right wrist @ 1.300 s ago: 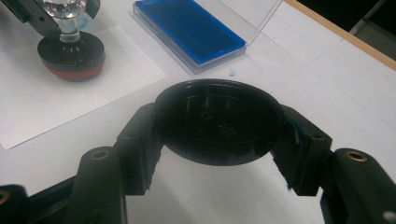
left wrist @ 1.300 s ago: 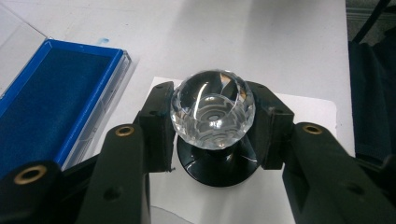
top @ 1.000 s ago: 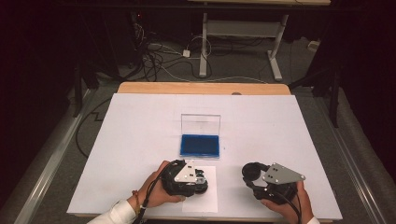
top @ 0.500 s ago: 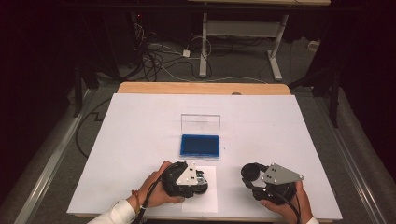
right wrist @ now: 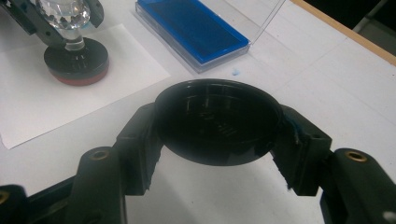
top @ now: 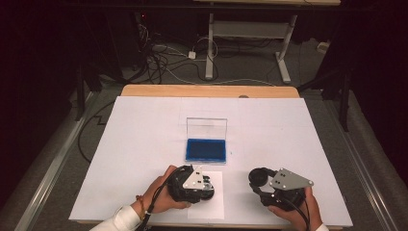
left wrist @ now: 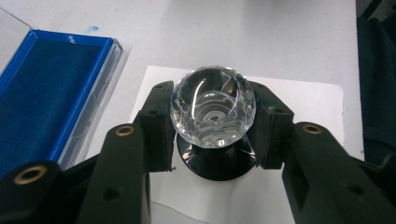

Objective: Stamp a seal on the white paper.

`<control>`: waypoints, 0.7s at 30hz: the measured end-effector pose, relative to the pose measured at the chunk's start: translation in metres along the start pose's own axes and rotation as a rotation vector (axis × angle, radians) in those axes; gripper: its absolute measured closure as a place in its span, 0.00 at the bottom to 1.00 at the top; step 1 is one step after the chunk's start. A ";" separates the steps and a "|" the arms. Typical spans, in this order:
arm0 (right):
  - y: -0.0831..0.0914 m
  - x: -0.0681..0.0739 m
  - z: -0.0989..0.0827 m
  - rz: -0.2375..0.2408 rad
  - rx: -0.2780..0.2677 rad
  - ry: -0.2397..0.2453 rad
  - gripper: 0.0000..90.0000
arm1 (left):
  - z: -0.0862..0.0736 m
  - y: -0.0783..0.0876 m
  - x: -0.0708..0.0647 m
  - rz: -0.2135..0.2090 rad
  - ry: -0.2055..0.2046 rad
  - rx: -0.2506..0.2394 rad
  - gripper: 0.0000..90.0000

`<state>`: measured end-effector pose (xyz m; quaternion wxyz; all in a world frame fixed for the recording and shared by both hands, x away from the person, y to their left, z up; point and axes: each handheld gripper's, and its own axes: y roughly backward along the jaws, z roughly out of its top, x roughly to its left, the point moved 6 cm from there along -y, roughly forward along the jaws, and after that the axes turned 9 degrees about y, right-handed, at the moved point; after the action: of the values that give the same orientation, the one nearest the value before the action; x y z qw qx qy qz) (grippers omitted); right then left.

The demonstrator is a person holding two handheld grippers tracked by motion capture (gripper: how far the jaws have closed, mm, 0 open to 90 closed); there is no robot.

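A stamp with a faceted clear crystal knob (left wrist: pixel 212 107) and a round black base (left wrist: pixel 217 163) stands on a white paper sheet (left wrist: pixel 299 102). My left gripper (left wrist: pixel 212 119) is shut on the knob, one pad on each side. In the right gripper view the same stamp (right wrist: pixel 77 58) shows a red underside resting on the paper. My right gripper (right wrist: pixel 217 140) is shut on a round black lid (right wrist: pixel 217 121), held just above the table. In the high view the left gripper (top: pixel 192 185) sits near the front edge and the right gripper (top: pixel 269 187) to its right.
A blue ink pad (top: pixel 206 150) lies in an open clear case with its lid (top: pixel 207 127) standing upright, just beyond the paper sheet (top: pixel 211 207). A white board (top: pixel 288 130) covers the wooden table. Cables and desk legs lie on the floor behind.
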<state>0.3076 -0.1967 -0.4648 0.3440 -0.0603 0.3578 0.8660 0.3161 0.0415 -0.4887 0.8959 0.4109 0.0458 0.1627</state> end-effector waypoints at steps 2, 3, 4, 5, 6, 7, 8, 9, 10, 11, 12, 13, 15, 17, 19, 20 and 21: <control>0.000 0.000 0.000 -0.001 -0.002 0.001 0.43 | 0.000 0.000 0.001 -0.006 0.003 0.004 0.61; 0.001 0.000 0.000 -0.001 -0.004 0.001 0.43 | 0.000 0.000 0.000 -0.007 0.003 0.005 0.61; 0.001 -0.001 0.000 -0.001 -0.004 0.001 0.43 | 0.000 0.000 0.001 -0.007 0.004 0.005 0.61; 0.001 -0.001 0.000 -0.002 -0.004 0.001 0.43 | 0.000 0.000 0.001 -0.008 0.003 0.005 0.61; 0.001 -0.001 0.000 -0.002 -0.004 0.001 0.43 | -0.001 0.001 0.001 -0.008 0.002 0.004 0.61; 0.000 -0.001 0.000 -0.002 -0.004 0.000 0.43 | -0.001 0.001 0.001 -0.012 0.006 0.003 0.61; 0.001 -0.001 0.000 -0.001 -0.005 0.000 0.43 | -0.001 0.001 0.001 -0.013 0.006 0.003 0.61; 0.001 -0.001 0.000 -0.001 -0.006 0.001 0.43 | -0.001 0.001 0.001 -0.015 0.008 0.002 0.61; 0.001 -0.001 0.000 0.000 -0.005 0.002 0.43 | -0.001 0.001 0.001 -0.015 0.008 0.003 0.61; 0.001 0.000 0.000 0.000 -0.006 0.001 0.43 | -0.001 0.001 0.001 -0.015 0.007 0.004 0.61; 0.001 0.000 0.000 0.000 -0.006 0.001 0.43 | -0.001 0.001 0.001 -0.015 0.006 0.004 0.61; 0.001 -0.001 0.000 -0.001 -0.006 0.001 0.43 | -0.001 0.001 0.002 -0.016 0.007 0.003 0.61; 0.002 -0.001 0.000 -0.001 -0.006 0.001 0.43 | -0.001 0.000 0.001 -0.017 0.009 -0.001 0.61; 0.002 -0.001 0.000 -0.002 -0.007 0.002 0.43 | -0.001 0.000 0.001 -0.016 0.011 0.001 0.61; 0.002 0.000 0.000 -0.001 -0.006 0.002 0.43 | -0.001 0.000 0.001 -0.015 0.008 0.001 0.61; 0.001 0.000 0.000 -0.001 -0.005 0.002 0.43 | -0.001 0.000 0.001 -0.015 0.015 -0.003 0.61; 0.001 0.000 0.000 0.000 -0.005 0.002 0.43 | -0.001 0.000 0.001 -0.014 0.009 0.000 0.61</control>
<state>0.3069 -0.1972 -0.4641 0.3433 -0.0620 0.3560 0.8669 0.3169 0.0426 -0.4894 0.8969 0.4097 0.0525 0.1580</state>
